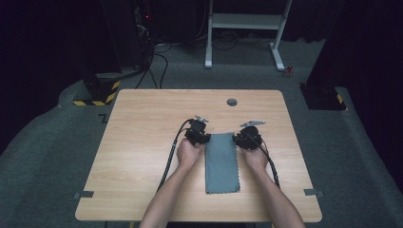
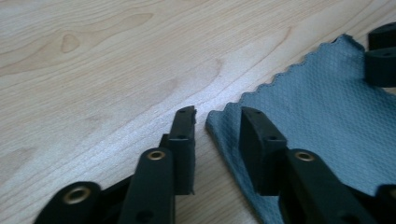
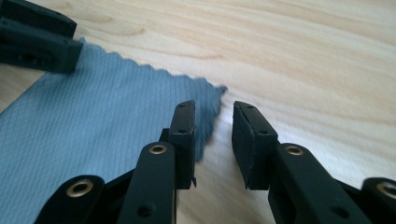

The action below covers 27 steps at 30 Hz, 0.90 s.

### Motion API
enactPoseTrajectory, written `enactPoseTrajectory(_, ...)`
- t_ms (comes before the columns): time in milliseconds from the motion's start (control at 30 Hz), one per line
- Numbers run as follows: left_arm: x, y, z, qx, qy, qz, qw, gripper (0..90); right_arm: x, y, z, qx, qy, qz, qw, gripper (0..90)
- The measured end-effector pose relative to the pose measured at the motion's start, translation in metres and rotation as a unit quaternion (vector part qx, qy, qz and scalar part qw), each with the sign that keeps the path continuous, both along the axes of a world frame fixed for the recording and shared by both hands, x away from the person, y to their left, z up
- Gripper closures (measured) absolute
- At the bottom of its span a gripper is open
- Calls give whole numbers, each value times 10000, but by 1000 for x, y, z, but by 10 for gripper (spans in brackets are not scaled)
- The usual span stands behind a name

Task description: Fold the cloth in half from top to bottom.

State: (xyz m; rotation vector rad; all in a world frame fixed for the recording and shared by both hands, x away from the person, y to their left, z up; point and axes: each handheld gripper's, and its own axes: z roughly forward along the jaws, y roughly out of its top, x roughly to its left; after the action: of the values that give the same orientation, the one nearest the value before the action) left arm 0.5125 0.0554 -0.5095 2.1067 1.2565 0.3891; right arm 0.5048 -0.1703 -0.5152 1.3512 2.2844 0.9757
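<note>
A grey cloth (image 1: 221,164) lies flat on the wooden table (image 1: 142,123) as a long strip running away from the person. My left gripper (image 1: 202,137) rests at its far left corner and my right gripper (image 1: 240,138) at its far right corner. In the left gripper view the gripper (image 2: 218,116) is open, its jaws straddling the corner of the cloth (image 2: 317,107), with the other gripper (image 2: 383,51) at the top right. In the right gripper view the gripper (image 3: 214,109) is open too, either side of the corner of the cloth (image 3: 93,121).
A round grey grommet (image 1: 232,102) sits near the table's far edge. Bare wood spreads left and right of the cloth. Beyond the table stand a white desk frame (image 1: 244,21), cables, and a yellow-black striped base (image 1: 97,92). Tape marks (image 1: 84,194) sit near the front corners.
</note>
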Motion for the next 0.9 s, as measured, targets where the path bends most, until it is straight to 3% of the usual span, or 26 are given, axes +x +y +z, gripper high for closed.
enactPoseTrajectory(100,0,-5,-1,36,-89,27,10000,578,8,8,2,-66,71,0,10000,702)
enactPoseTrajectory(333,1,-11,-1,169,-139,16,9998,610,16,16,4,-172,190,13,9997,738)
enactPoseTrajectory(400,1,-13,-1,123,-141,-39,9998,694,17,20,5,-268,160,101,9995,797)
enactPoseTrajectory(467,0,-14,-1,128,-142,-94,9998,765,17,19,5,-212,204,147,9995,839)
enactPoseTrajectory(567,1,-12,-1,55,-118,-200,9997,820,17,21,5,-280,202,234,9991,864)
enactPoseTrajectory(633,3,-10,-2,-125,1,-184,9998,868,16,21,5,-290,193,254,9991,871)
enactPoseTrajectory(667,3,-9,-2,-232,55,-176,9996,874,16,21,5,-297,192,257,9990,875)
enactPoseTrajectory(733,3,-8,-2,-200,1,-277,9994,880,16,21,6,-313,207,254,9990,881)
enactPoseTrajectory(900,5,-3,0,-397,41,-355,9986,886,14,20,7,-292,169,320,9989,883)
